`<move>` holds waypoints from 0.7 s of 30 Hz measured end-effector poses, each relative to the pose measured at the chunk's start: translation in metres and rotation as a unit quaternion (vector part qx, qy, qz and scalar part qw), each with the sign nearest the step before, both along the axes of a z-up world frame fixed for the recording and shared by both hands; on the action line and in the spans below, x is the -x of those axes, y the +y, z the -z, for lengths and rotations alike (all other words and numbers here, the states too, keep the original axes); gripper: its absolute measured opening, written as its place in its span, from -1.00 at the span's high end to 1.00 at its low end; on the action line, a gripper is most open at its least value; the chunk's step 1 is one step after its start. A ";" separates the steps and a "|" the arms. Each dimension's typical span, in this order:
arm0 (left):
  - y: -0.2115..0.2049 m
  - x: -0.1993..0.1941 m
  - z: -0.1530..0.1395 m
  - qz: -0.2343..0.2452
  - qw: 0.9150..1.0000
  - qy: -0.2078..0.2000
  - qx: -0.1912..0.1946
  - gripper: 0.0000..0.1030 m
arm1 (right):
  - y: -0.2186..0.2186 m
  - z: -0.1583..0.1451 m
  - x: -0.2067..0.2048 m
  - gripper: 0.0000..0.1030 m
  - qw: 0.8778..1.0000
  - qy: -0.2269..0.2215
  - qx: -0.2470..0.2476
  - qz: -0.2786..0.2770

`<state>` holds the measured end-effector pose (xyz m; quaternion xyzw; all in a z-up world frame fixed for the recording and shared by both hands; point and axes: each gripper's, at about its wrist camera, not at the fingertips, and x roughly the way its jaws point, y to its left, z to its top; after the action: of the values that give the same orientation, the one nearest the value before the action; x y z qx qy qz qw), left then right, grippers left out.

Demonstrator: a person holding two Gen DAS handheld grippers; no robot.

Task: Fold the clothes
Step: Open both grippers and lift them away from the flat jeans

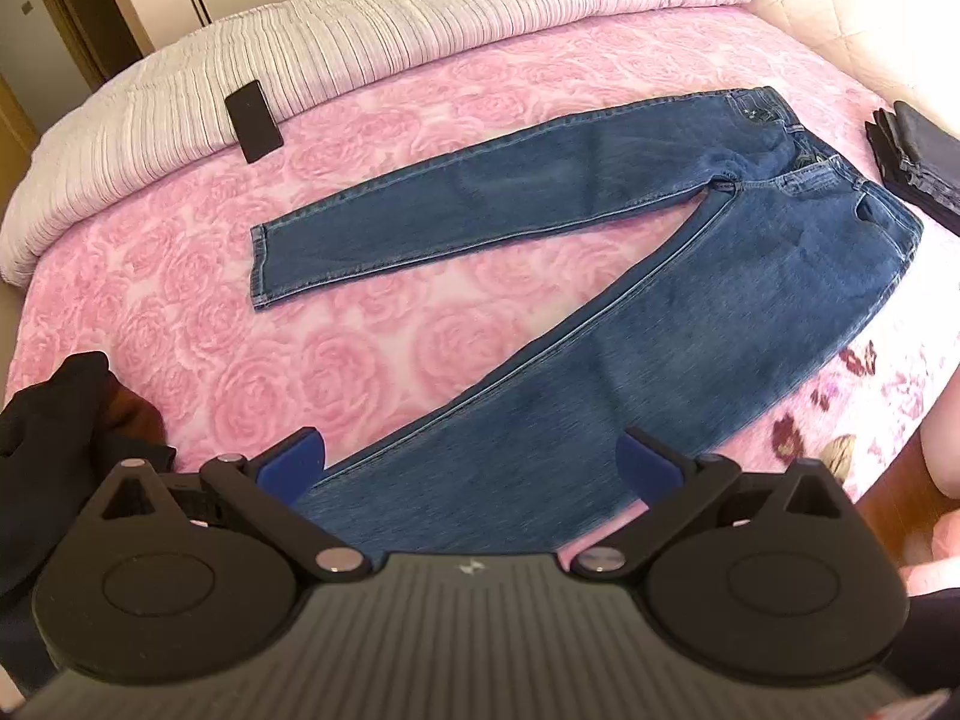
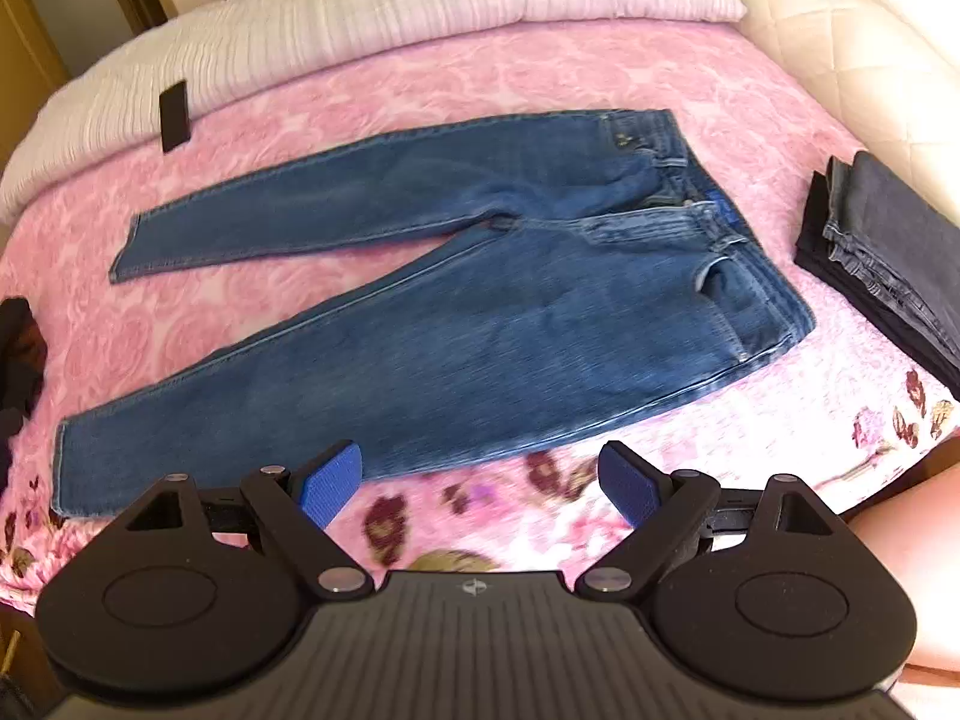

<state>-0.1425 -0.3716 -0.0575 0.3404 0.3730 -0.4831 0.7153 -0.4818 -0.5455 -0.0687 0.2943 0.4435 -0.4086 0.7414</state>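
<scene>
Left wrist view: mounted behind the left gripper [image 1: 471,465], low over the near leg of the blue jeans [image 1: 630,252], facing along that leg toward the waistband and the ribbed white quilt [image 1: 360,30] beyond. Close to the jeans' near leg, cuff cut off under the gripper body.

Right wrist view: mounted behind the right gripper [image 2: 480,483], off the jeans' [image 2: 480,300] near edge over the pink rose bedspread [image 2: 420,90], looking across both legs toward the same quilt. Slightly farther back, whole garment in frame.

Shared by both: the jeans, black phone [image 1: 253,121] beyond the far leg, folded dark clothes [image 2: 888,252] past the waistband.
</scene>
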 end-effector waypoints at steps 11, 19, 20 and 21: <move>0.024 -0.056 0.016 0.039 0.999 0.008 -0.013 -0.98 | 0.048 0.003 -0.071 -0.72 1.000 0.008 -0.008 0.011; 0.032 -0.066 0.025 0.030 0.999 0.016 -0.012 -0.98 | 0.057 0.008 -0.100 -0.72 1.000 0.019 -0.013 -0.012; 0.033 -0.067 0.026 0.027 0.999 0.019 -0.011 -0.98 | 0.057 0.006 -0.103 -0.72 1.000 0.021 -0.011 -0.017; 0.034 -0.068 0.027 0.023 0.999 0.021 -0.011 -0.98 | 0.057 0.005 -0.106 -0.72 0.999 0.024 -0.009 -0.022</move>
<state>-0.0742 -0.3375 -0.0846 0.3463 0.3854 -0.5026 0.6921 -0.3756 -0.4885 -0.0739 0.2817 0.4710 -0.3948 0.7368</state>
